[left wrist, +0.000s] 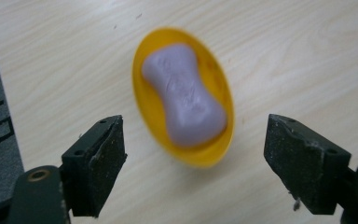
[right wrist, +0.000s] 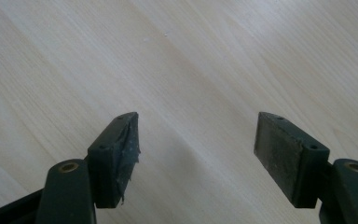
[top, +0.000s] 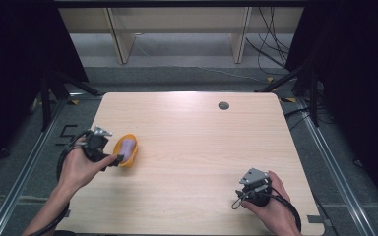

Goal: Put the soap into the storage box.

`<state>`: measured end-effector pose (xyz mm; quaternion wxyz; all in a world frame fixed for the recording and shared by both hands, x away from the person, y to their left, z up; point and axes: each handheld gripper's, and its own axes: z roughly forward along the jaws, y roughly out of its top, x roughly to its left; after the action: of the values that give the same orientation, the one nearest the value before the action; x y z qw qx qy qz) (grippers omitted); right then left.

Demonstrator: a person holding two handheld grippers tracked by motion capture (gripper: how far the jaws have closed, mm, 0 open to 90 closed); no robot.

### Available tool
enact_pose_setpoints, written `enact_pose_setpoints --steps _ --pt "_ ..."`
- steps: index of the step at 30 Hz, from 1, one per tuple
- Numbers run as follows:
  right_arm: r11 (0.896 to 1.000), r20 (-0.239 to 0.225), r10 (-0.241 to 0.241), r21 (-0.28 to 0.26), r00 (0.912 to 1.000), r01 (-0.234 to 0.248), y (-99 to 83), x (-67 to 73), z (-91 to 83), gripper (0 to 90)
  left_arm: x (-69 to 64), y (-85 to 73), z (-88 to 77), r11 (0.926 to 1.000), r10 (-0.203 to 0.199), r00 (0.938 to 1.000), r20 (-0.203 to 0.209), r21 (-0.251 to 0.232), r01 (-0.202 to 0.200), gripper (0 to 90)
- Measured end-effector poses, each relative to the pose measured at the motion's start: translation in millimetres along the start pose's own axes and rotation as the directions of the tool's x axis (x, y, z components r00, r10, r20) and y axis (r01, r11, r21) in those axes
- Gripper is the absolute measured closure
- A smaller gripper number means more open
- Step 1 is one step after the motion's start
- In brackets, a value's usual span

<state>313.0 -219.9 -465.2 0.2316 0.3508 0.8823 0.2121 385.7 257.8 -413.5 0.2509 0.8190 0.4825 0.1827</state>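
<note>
We have the left gripper (left wrist: 193, 163) hovering with its fingers (left wrist: 95, 163) spread wide, released, around nothing, with the yellow dish (left wrist: 142, 100) just ahead of them. On our reading the step is to take the dish, or the purple soap bar (left wrist: 184, 95) lying in it. To do it well we should bring the fingers down on both sides of the narrow width and close slowly, since the soap may slide. In the high view the dish sits at the left middle of the frame. The right gripper (top: 254, 186), lower right, rests released too. The pale wooden desk (top: 197, 142) is otherwise bare, with a grommet hole (top: 223, 105) at upper centre; grey floor and dark curtains surround it.
</note>
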Motion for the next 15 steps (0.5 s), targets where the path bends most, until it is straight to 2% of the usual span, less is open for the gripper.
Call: enact_pose_setpoints --steps 1,3,4,5,6,7,8,9,10,11,12,14,15 --pt "1.0 0.0 0.0 0.0 1.0 0.0 0.0 0.0 0.0 31.6 0.0 0.0 0.0 1.0 0.0 1.0 0.0 0.0 0.0 19.9" --pt "1.0 -0.001 0.012 0.01 0.9999 -0.012 0.5 0.5 -0.6 31.5 3.7 -35.5 0.3 0.9972 -0.031 0.9993 0.02 -0.068 0.033 20.0" --pt "1.0 -0.001 0.012 0.01 0.9999 -0.012 0.5 0.5 -0.6 31.5 3.7 -35.5 0.3 0.9972 -0.031 0.9993 0.02 -0.068 0.033 20.3" --pt "1.0 0.003 0.013 0.008 0.9999 -0.013 0.6 0.6 -0.5 31.5 5.2 -51.9 1.2 0.9936 -0.045 0.9984 0.036 -0.102 0.048 20.3" --pt "1.0 0.003 -0.006 0.004 1.0 0.006 0.9 -1.2 -0.1 31.4 7.0 -59.0 0.3 0.9923 -0.051 0.9965 0.066 -0.109 0.058 21.1" --pt "1.0 0.008 -0.004 0.004 1.0 0.004 1.1 -0.9 0.1 31.3 8.0 -77.1 1.7 0.9813 -0.071 0.9946 0.075 -0.173 0.083 21.5" --pt "1.0 0.008 -0.003 0.004 1.0 0.003 1.1 -0.9 0.1 31.3 6.1 -85.1 3.1 0.9711 -0.101 0.9923 0.072 -0.21 0.114 22.0" --pt "1.0 0.009 -0.002 0.004 1.0 0.002 1.2 -0.8 0.2 31.2 2.3 -90.8 6.8 0.9481 -0.152 0.9852 0.079 -0.27 0.168 23.4" --pt "1.0 0.01 -0.002 0.004 1.0 0.002 1.2 -0.9 0.2 31.1 0.0 -98.0 8.6 0.9444 -0.158 0.9847 0.072 -0.28 0.173 24.7" --pt "1.0 0.006 -0.004 0.003 1.0 0.004 1.3 -0.9 0.0 31.0 -1.4 -103.0 11.1 0.9477 -0.138 0.9877 0.073 -0.28 0.153 25.5" --pt "1.0 0.006 -0.011 -0.004 0.9999 0.011 1.4 -1.4 -0.5 31.0 -2.7 -106.7 13.3 0.9467 -0.142 0.9865 0.082 -0.28 0.159 26.1" --pt "1.0 0.002 -0.011 -0.004 0.9999 0.011 1.3 -1.3 -0.4 31.0 -4.2 -108.5 14.9 0.9497 -0.152 0.9832 0.101 -0.26 0.174 26.4" --pt "1.0 0.003 -0.011 -0.003 0.9999 0.011 1.3 -1.2 -0.1 31.0 -4.1 -107.8 14.5 0.9541 -0.146 0.985 0.091 -0.25 0.165 26.4"
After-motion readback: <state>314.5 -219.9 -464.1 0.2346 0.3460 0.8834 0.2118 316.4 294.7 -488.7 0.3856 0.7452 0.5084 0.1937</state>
